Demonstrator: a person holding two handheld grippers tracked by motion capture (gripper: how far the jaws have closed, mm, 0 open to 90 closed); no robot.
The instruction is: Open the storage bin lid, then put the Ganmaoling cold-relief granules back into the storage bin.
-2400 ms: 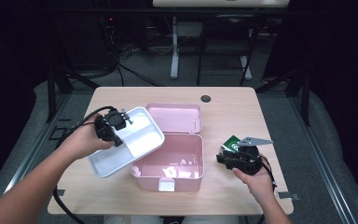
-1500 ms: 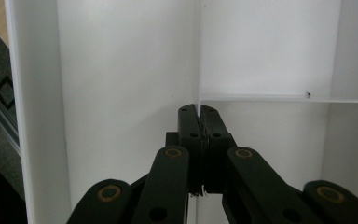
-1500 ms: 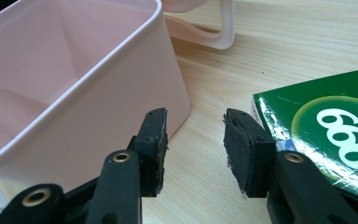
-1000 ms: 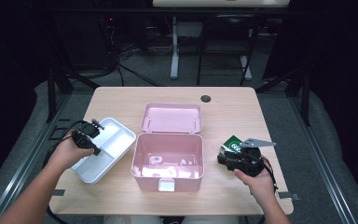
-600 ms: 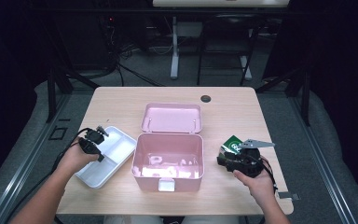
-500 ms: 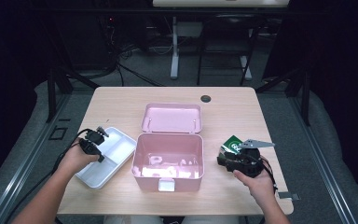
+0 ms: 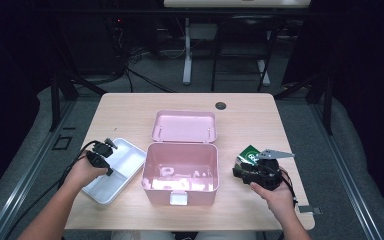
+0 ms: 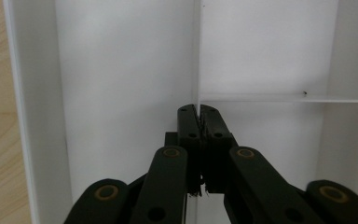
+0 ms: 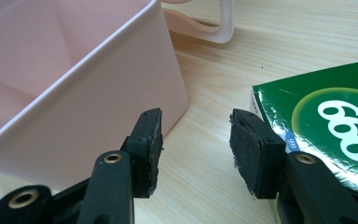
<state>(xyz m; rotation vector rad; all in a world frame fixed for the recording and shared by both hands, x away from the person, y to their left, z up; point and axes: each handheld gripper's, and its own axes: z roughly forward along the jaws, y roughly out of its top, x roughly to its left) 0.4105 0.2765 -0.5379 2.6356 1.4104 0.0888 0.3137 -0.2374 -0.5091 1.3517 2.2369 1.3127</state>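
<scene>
I see a dark room with cables and stand legs behind the light wood table (image 7: 130, 107). Open pink box (image 7: 180, 172) at centre. White divided tray (image 7: 125, 165) on its left, left gripper (image 8: 198, 114) clamped on its divider. Right gripper (image 9: 195, 151) jaws apart beside green packet (image 9: 340, 116).

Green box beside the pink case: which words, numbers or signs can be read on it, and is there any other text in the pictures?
"999": white digits in a lighter green oval on the green box, as the right gripper view shows them; upside down they could be "666".
A small blue mark at the box's edge is too small to read.
In the high view the print on the box is too blurred to read.
The pink case and the white tray carry no text.
</scene>
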